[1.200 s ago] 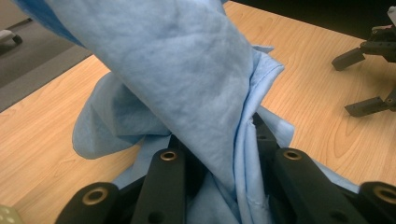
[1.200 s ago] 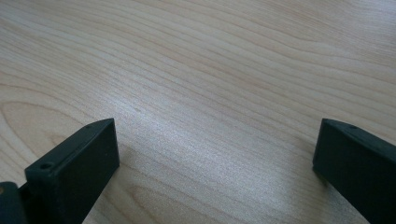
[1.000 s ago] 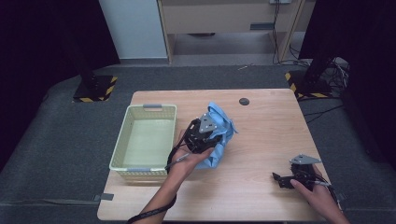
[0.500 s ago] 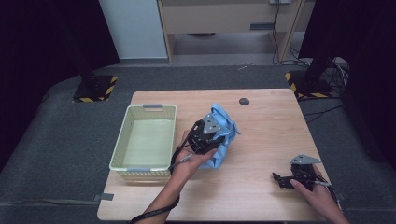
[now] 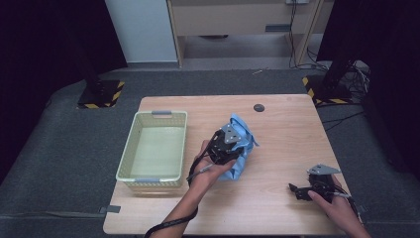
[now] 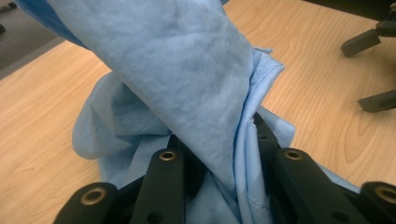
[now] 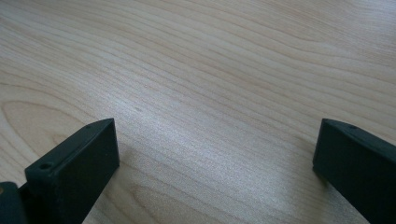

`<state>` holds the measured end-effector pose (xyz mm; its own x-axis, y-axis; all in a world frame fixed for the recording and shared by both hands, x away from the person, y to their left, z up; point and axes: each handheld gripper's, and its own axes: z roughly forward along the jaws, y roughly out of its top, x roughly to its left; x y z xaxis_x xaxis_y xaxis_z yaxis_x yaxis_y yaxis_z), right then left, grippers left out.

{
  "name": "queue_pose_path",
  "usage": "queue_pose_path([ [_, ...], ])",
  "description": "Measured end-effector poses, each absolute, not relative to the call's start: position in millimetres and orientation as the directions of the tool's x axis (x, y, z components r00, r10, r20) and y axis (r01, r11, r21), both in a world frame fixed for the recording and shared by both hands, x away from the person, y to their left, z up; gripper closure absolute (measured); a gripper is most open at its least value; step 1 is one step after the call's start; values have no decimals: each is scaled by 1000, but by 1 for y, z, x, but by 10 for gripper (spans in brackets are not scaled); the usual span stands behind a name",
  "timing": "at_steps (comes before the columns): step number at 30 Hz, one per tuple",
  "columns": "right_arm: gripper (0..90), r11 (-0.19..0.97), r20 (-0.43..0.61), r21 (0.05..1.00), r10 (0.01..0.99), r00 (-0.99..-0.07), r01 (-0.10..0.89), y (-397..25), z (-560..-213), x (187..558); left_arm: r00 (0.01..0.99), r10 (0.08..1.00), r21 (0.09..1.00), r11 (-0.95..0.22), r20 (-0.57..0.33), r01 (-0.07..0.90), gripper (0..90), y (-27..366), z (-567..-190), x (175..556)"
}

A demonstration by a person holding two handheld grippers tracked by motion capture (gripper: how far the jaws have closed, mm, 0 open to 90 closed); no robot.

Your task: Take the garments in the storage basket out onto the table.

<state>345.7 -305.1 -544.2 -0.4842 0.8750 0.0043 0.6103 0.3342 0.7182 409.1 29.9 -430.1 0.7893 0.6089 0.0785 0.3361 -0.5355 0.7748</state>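
Nearest edge, high view: two forearms coming in from the bottom of the wooden table (image 5: 277, 208). Right gripper (image 5: 297, 191) lying low at the near right corner, held by the right hand (image 5: 333, 201), grey three-cornered plate on top. Jaws standing wide apart in the right gripper view (image 7: 215, 158), nothing between them but bare wood grain. Resting on or just above the tabletop; cannot tell which.

Middle of the table: left hand (image 5: 210, 171) gripping the left gripper (image 5: 233, 148), pointing away and to the right. Jaws pinching the blue cloth (image 5: 242, 144). In the left gripper view, cloth (image 6: 187, 84) rising in a crumpled fold out of the jaw gap (image 6: 224, 168), draping forward and up, one stitched hem running down between the jaws. Lower folds of cloth trailing onto the wood at the left. Other gripper's spread jaws showing far off at the upper right of that view.

Cloth sitting bunched near the table's centre, slightly toward the far side, just right of the basket. Partly lifted, lower part touching the table.

Left side: pale green plastic basket (image 5: 130, 153) sitting on the table, well apart from the right gripper, near the left hand. Long side running front to back.

Farther: small dark round disc (image 5: 259, 107) lying on the wood near the far edge, beyond the cloth, apart from it.

Beyond the table: grey floor, dark curtains at both sides.
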Motion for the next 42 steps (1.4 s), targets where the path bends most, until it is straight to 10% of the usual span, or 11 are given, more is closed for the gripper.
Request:
queue_pose_path([
  [29,5,335,4,718,874,-485,610,-305,-544,346,836,543,704,-626,83,336,628,-8,-500,414],
  [42,5,336,3,718,874,-486,610,-305,-544,346,821,563,766,-566,90,304,223,5,-482,380],
])
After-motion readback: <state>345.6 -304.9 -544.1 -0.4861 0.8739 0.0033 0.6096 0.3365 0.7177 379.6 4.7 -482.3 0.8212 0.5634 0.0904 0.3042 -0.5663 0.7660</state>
